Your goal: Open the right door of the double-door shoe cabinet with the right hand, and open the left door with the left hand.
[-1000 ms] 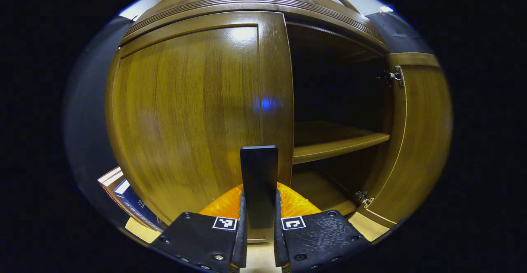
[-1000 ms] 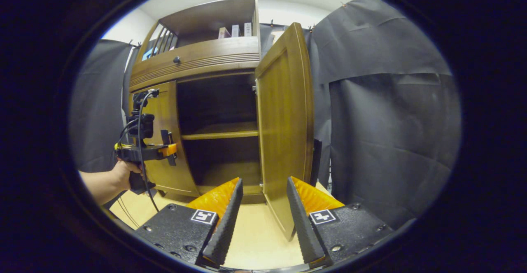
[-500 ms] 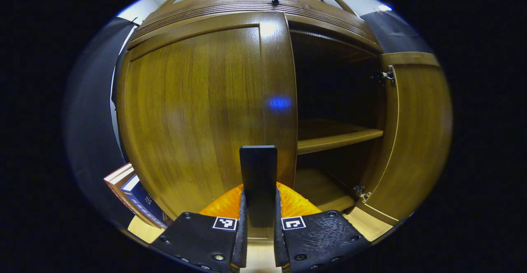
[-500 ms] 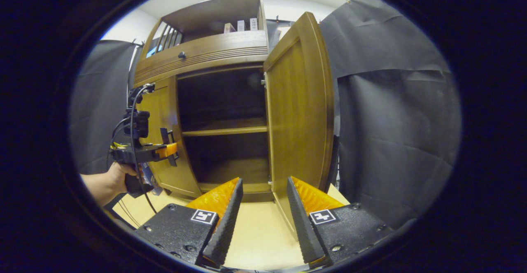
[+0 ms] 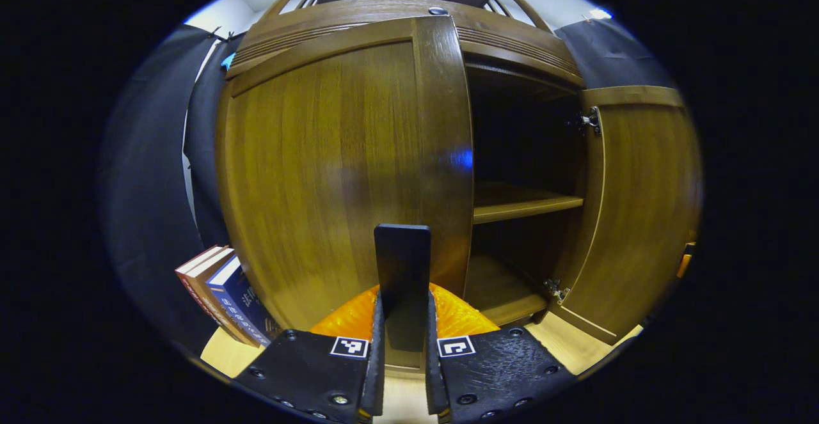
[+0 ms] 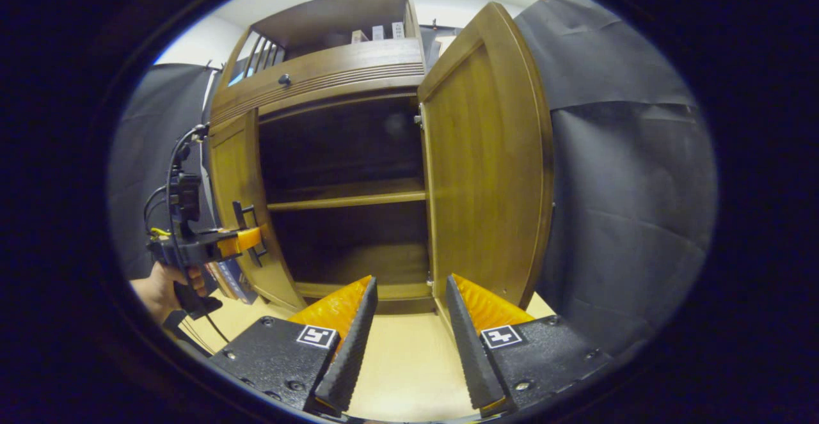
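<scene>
Wooden left door's handle [image 5: 402, 283] pinched in left claw [image 5: 403, 347]

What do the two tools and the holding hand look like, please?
Both tools, left and right, have black textured plates with screws and square black-and-white markers over ribbed orange parts. In the right gripper view, the left tool carries a black camera block and looping cables; the hand shows no sleeve.

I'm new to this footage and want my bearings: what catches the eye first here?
The big brown shoe cabinet with both doors swinging: the right door stands wide open, baring dark shelves. The left gripper is clamped on the black handle of the left door, partly open. The right gripper hangs open, holding nothing.
</scene>
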`<state>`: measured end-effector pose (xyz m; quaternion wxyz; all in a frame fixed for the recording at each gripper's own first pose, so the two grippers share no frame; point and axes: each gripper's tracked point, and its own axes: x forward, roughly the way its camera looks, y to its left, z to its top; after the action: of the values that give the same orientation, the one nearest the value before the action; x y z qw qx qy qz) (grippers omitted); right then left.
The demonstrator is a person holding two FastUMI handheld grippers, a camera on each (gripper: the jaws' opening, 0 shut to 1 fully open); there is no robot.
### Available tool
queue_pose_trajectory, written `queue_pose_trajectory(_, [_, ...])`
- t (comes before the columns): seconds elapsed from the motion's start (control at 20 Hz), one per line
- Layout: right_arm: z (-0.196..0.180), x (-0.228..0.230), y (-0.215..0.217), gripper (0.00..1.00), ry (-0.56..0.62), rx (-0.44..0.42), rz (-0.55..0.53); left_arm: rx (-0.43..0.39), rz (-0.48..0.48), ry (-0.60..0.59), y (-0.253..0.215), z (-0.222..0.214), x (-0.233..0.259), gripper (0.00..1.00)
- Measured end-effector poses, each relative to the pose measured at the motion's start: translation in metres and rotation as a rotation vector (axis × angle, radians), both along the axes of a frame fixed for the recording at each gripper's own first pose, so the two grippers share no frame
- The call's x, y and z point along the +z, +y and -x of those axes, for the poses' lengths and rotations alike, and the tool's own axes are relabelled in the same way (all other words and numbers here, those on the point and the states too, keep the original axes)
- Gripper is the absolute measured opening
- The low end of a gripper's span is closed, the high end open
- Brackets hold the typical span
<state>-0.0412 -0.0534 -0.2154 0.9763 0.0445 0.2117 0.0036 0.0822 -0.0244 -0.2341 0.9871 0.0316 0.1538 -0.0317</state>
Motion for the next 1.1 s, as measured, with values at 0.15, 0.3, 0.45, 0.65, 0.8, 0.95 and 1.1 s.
queue_pose_trajectory(0.15, [-0.006, -0.003, 0.007, 0.7, 0.001, 0.015, -0.005, 0.008, 0.005, 0.004, 0.007, 0.014, 0.002, 0.25])
queue_pose_trajectory(0.3, [-0.011, -0.003, 0.017, 0.7, -0.005, 0.037, 0.006, 0.02, 0.0, 0.002, 0.015, 0.027, 0.004, 0.25])
queue_pose_trajectory(0.45, [-0.016, -0.007, 0.03, 0.69, 0.003, 0.07, 0.006, 0.037, -0.006, 0.001, 0.024, 0.042, 0.006, 0.25])
queue_pose_trajectory(0.65, [-0.021, -0.011, 0.047, 0.69, 0.011, 0.114, 0.003, 0.065, -0.02, -0.002, 0.038, 0.061, 0.008, 0.25])
queue_pose_trajectory(0.8, [-0.026, -0.013, 0.064, 0.7, 0.015, 0.154, -0.006, 0.089, -0.045, -0.005, 0.052, 0.075, 0.01, 0.24])
queue_pose_trajectory(0.95, [-0.031, -0.012, 0.077, 0.7, 0.017, 0.185, -0.01, 0.118, -0.071, -0.006, 0.066, 0.088, 0.013, 0.23])
queue_pose_trajectory(1.1, [-0.034, -0.016, 0.091, 0.7, 0.023, 0.208, -0.015, 0.157, -0.086, -0.011, 0.081, 0.101, 0.015, 0.21])
